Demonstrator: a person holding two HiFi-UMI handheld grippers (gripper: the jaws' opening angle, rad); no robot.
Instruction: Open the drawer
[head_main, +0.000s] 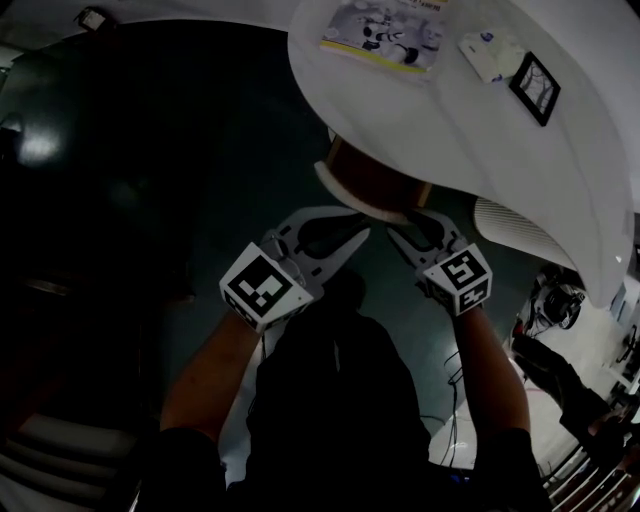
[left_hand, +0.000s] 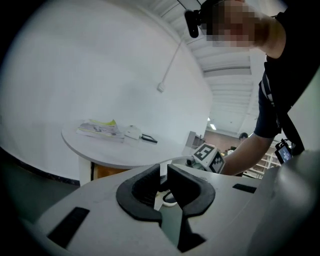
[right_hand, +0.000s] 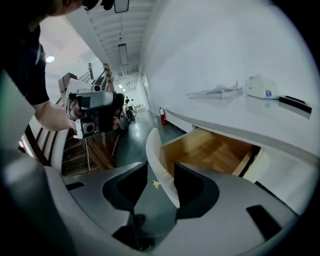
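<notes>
The drawer (head_main: 375, 180) under the white round table (head_main: 470, 150) stands pulled out, its wooden inside showing. Its white front panel (right_hand: 154, 145) runs between the jaws of my right gripper (right_hand: 160, 170), which stand wide apart with a gap beside the panel and no pinch on it. In the head view my right gripper (head_main: 415, 228) is at the drawer's front edge. My left gripper (head_main: 360, 235) hovers just left of it, apart from the drawer. The left gripper (left_hand: 163, 175) has only a narrow slit between its pads and holds nothing.
A booklet (head_main: 385, 30), a small white box (head_main: 490, 52) and a black framed item (head_main: 535, 88) lie on the tabletop. A white ribbed unit (head_main: 515, 230) sits under the table at right. Dark floor spreads to the left, and shelving and clutter stand at far right.
</notes>
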